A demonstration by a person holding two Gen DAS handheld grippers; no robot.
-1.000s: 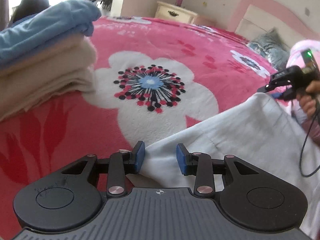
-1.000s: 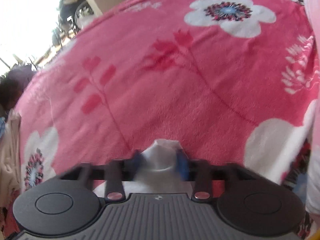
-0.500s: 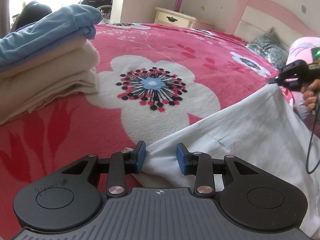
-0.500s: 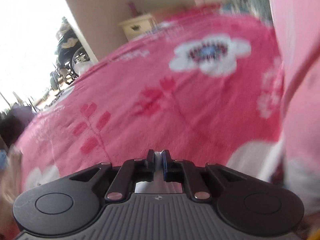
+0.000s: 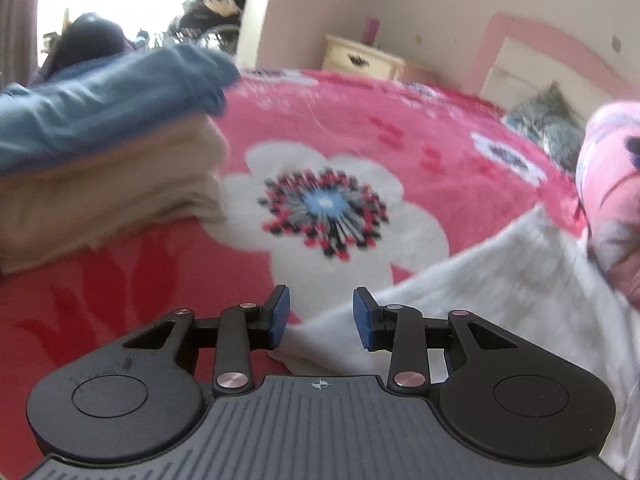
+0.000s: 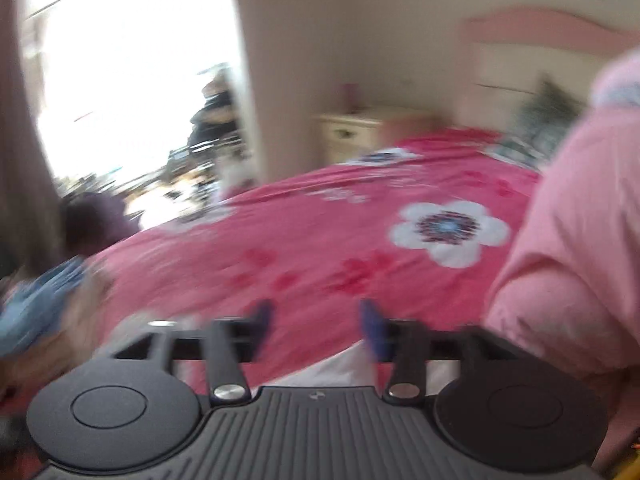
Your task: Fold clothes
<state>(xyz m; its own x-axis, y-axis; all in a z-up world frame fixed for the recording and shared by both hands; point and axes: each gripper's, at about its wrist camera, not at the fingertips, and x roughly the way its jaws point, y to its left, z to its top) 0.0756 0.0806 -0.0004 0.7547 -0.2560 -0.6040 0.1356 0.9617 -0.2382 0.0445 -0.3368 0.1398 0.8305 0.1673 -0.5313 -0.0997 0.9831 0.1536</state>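
A white garment (image 5: pixel 480 296) lies on the pink flowered blanket (image 5: pixel 360 152). Its near corner sits low between the blue pads of my left gripper (image 5: pixel 320 316), whose jaws stand apart and do not press on it. My right gripper (image 6: pixel 318 320) is blurred and held above the bed. Its jaws are opening with nothing between them, and a strip of the white garment (image 6: pixel 332 368) shows just below them. A stack of folded clothes, blue (image 5: pixel 100 112) over beige (image 5: pixel 100 196), rests on the bed at the left.
A person's pink sleeve (image 6: pixel 580 240) fills the right side, also seen as a sleeve and hand (image 5: pixel 612 200) over the garment's far edge. A cream nightstand (image 5: pixel 360 58), a pink headboard (image 5: pixel 540 60) and a grey pillow (image 5: pixel 548 120) stand behind.
The right gripper let go of the white cloth it pinched, opened, and swung up above the bed. It left the left wrist view. The left gripper rose slightly.
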